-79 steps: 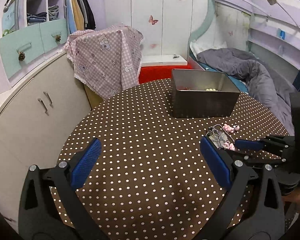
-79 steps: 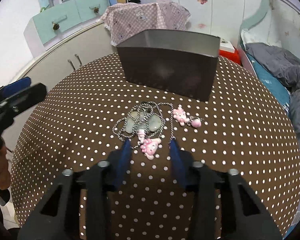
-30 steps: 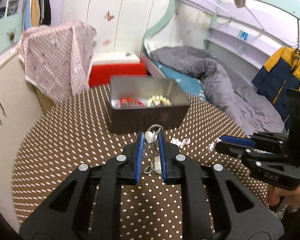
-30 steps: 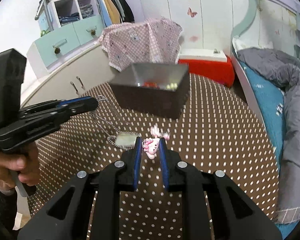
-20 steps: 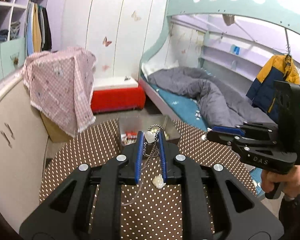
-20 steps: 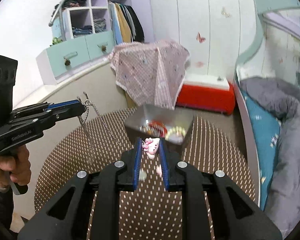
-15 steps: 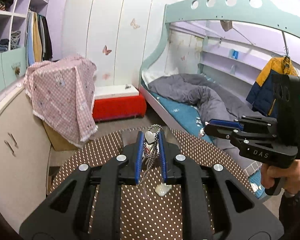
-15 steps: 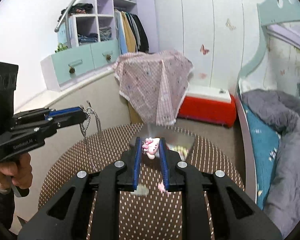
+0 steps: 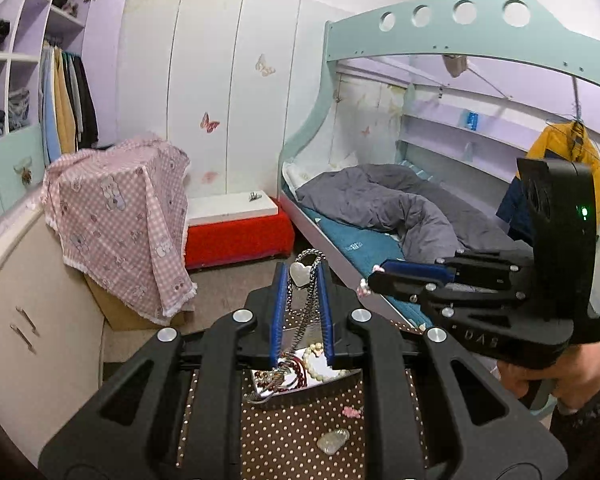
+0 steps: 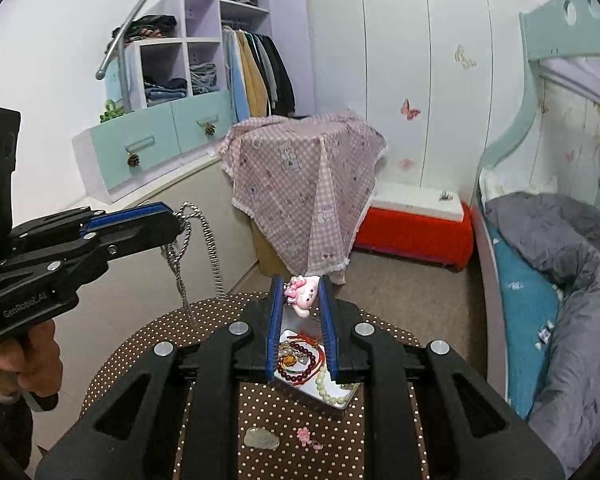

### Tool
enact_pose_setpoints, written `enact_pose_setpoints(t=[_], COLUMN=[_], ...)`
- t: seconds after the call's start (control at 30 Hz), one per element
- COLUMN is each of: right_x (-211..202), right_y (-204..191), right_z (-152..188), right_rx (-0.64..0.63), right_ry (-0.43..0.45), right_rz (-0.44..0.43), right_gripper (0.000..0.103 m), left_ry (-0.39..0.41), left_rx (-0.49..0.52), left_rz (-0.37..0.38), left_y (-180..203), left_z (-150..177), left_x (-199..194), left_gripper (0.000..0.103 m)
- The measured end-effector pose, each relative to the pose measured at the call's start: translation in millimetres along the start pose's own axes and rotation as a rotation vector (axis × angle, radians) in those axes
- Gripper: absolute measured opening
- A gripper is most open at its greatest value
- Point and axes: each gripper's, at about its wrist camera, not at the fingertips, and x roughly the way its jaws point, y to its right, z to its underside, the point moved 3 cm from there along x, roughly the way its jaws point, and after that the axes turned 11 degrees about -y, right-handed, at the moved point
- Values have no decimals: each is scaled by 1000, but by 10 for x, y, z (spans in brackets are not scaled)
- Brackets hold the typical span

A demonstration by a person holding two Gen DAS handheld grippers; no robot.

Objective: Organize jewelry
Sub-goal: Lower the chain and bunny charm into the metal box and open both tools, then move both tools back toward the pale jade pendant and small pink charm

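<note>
My left gripper (image 9: 301, 276) is shut on a silver chain necklace (image 9: 309, 312) with a heart pendant, held high above the table; its chain (image 10: 196, 256) hangs down in the right wrist view. My right gripper (image 10: 299, 289) is shut on a pink bunny charm (image 10: 303, 294), also raised high; it shows from the side in the left wrist view (image 9: 374, 276). Far below, the metal box (image 10: 336, 402) on the brown dotted table (image 10: 148, 340) holds red bead bracelets (image 10: 300, 362) and pale beads.
A pale green pendant (image 10: 261, 438) and a small pink charm (image 10: 306, 437) lie on the table in front of the box. Around the table are a cabinet (image 9: 32, 320), a pink-checked cloth (image 10: 304, 184), a red bench (image 10: 416, 228) and a bed (image 9: 380, 208).
Both grippers closed on their jewelry and rose high above the table. The necklace chain came off the table and now dangles; the box has shrunk far below.
</note>
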Motion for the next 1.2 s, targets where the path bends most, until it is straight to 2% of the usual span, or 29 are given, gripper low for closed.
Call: enact_pose_setpoints(t=[0.1,0.23,0.27,0.3,0.33,0.37,0.4,0.53,0.7,0.93,1.2], right_x=[128,382,455,521,574,577,544,366,75,-296,-690], right_y=[95,224,269,319,389,424,461,560,598,467,228], right_z=[-42,-65,-60,-41,0,19,48,148,192,150,116], right_rx=[27,70,85,105,140,162,184,252,296,281,231], right_ry=[-25,-78,-92,-110,-125,-122,-105,-61,-2,67,137], right_rz=[-9,-26,-24,-20,-15,-10,-1,39,72,96,117], right_gripper=[16,16,17,26,35,65,95,96,96,96,96], left_ry=[-22,-91,-118,-147,-158,-137,-115,-113,-56,17,83], left_rx=[-17,-44,-54,-66,-80,-88,-89,-123,-156,-137,-113], left_rz=[-8,-32,-47,-55,-77,-112,-141,-186,-224,-280,-295], left_y=[-60,-137,-160,-185,-214,-241,-260,-379,-431,-337,-185], left_z=[-42,-50,-38,-20,4,28,56,138,225,323,420], left_x=[170,513,608,693,735,727,696,612,323,-149,-576], left_gripper=[15,17,26,43,88,97,97,97,97,97,97])
